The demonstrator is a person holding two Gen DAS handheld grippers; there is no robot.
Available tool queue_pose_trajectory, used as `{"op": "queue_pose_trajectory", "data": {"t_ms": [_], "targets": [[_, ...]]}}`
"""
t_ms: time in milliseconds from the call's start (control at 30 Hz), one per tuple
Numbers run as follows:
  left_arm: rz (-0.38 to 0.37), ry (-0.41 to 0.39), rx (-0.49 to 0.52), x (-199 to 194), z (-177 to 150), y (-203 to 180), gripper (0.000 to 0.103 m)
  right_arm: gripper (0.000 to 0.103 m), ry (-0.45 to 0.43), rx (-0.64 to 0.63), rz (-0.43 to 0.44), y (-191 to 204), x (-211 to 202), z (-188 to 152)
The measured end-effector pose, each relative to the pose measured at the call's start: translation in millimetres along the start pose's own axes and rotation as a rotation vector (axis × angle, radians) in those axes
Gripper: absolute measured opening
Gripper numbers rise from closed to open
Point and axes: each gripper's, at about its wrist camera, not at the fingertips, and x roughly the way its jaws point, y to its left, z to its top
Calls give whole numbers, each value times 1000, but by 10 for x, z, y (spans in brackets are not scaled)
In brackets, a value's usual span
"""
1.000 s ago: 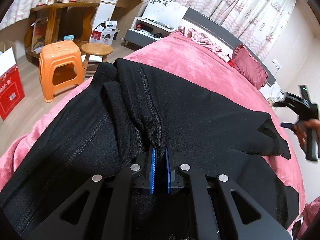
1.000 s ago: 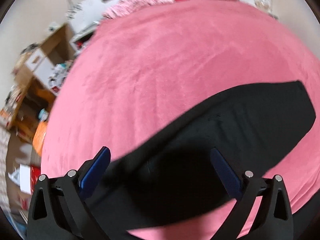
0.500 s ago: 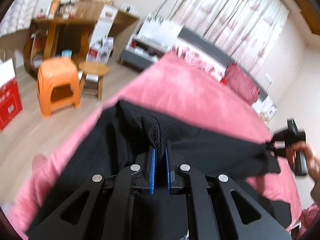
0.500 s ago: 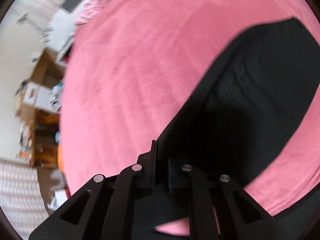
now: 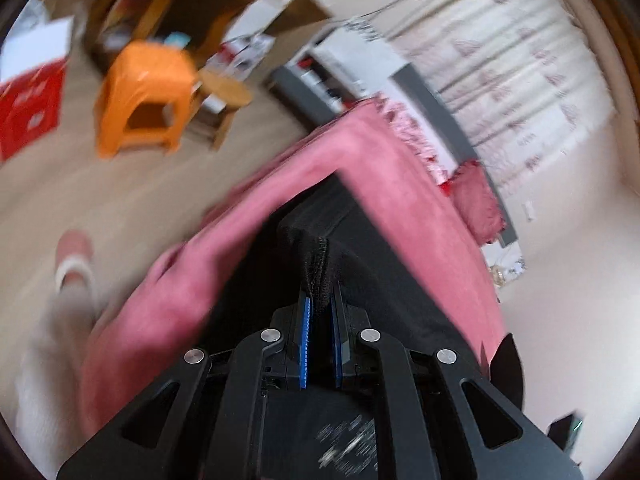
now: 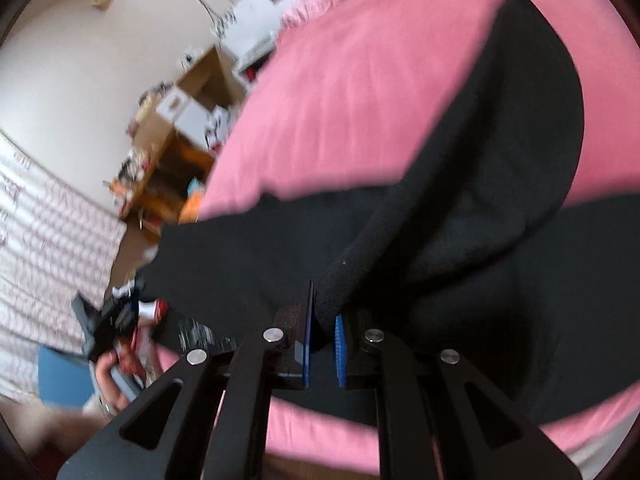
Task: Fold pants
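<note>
The black pants [image 6: 472,240] lie across the pink bed cover [image 6: 360,92], w/ two parts lifted off it, one by each gripper. In the right wrist view a thick rolled edge of fabric rises from the pants up toward the camera and ends between the blue pads [image 6: 339,344] of the right gripper [image 6: 322,336], jaws narrow and clamped on the cloth. Beyond that pinch, a long leg section runs away over the bed cover to a rounded end near its far side; another flat stretch of the pants spreads toward the bed cover's near-left edge.

In the left wrist view the left gripper [image 5: 320,320] is also narrow, pinching a stitched seam fold of the pants [image 5: 320,264] between its blue pads [image 5: 305,344]. From there the fabric drops down onto the bed cover [image 5: 384,168], approx. along its corner. View is motion-blurred.

Off the bed cover's left side: an orange plastic stool [image 5: 148,96] on the floor, a small round wooden stool [image 5: 226,90] just beside it, a red box [image 5: 30,108] further out, and a wooden desk [image 5: 168,4] behind the stools. At the far end of the bed cover sits a red pillow [image 5: 478,204], w/ patterned curtains [image 5: 520,60] behind. In the right wrist view the left gripper's body and the hand [image 6: 116,384] holding it show past the bed cover's near-left edge, blurred.
</note>
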Motion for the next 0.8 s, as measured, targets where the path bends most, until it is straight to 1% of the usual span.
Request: {"op": "queue_pose_trajectory", "data": {"t_ms": [33, 67, 100, 133, 200, 233, 267, 333, 367, 400, 433, 467, 500, 533, 567, 600, 633, 667, 700, 733, 767, 800], "targets": [[5, 20, -16, -4, -63, 54, 8, 9, 35, 64, -8, -153, 129, -132], [14, 47, -28, -9, -133, 96, 8, 8, 53, 109, -3, -249, 201, -155], [20, 62, -28, -16, -172, 108, 8, 8, 63, 170, 19, -371, 276, -200], [18, 76, -27, -27, -213, 104, 11, 8, 58, 216, 50, -456, 311, -216], [-13, 90, -38, -64, -213, 79, 32, 8, 49, 220, 65, -474, 289, -196], [-48, 90, -55, -100, -201, 67, 56, 10, 45, 188, 50, -433, 319, -101], [-90, 80, -88, -154, -196, 41, 74, 12, 42, 161, 36, -392, 304, -110], [-104, 79, -127, -207, -204, -5, 85, 20, 27, 99, 9, -290, 263, -134], [-104, 91, -146, -216, -222, -34, 85, 24, 18, 89, -2, -255, 243, -154], [-103, 109, -163, -220, -241, -59, 85, 31, 11, 85, -12, -253, 238, -128], [-82, 150, -184, -188, -242, -94, 85, 31, -1, 83, -20, -239, 226, -75], [-66, 174, -196, -176, -265, -113, 85, 31, -10, 82, -32, -258, 220, -40], [-66, 207, -208, -158, -303, -146, 85, 31, -19, 81, -48, -290, 190, -6], [-83, 251, -207, -124, -340, -205, 85, 31, -25, 82, -58, -335, 160, 38], [-88, 277, -198, -94, -364, -254, 83, 30, -26, 86, -62, -390, 130, 91], [-80, 292, -185, -65, -368, -295, 77, 26, -24, 94, -65, -403, 131, 155], [-66, 296, -170, -22, -363, -332, 71, 16, -26, 104, -69, -416, 134, 223], [-54, 299, -171, 28, -342, -346, 66, 11, -32, 109, -72, -426, 125, 275], [-30, 300, -198, 102, -298, -339, 62, 8, -38, 108, -71, -418, 98, 311], [-22, 299, -226, 159, -257, -306, 52, 8, -46, 106, -64, -347, 102, 310], [-10, 296, -250, 223, -205, -290, 38, 8, -60, 99, -56, -309, 67, 356], [26, 282, -263, 303, -121, -280, 29, 7, -73, 90, -55, -248, 51, 414]]}}
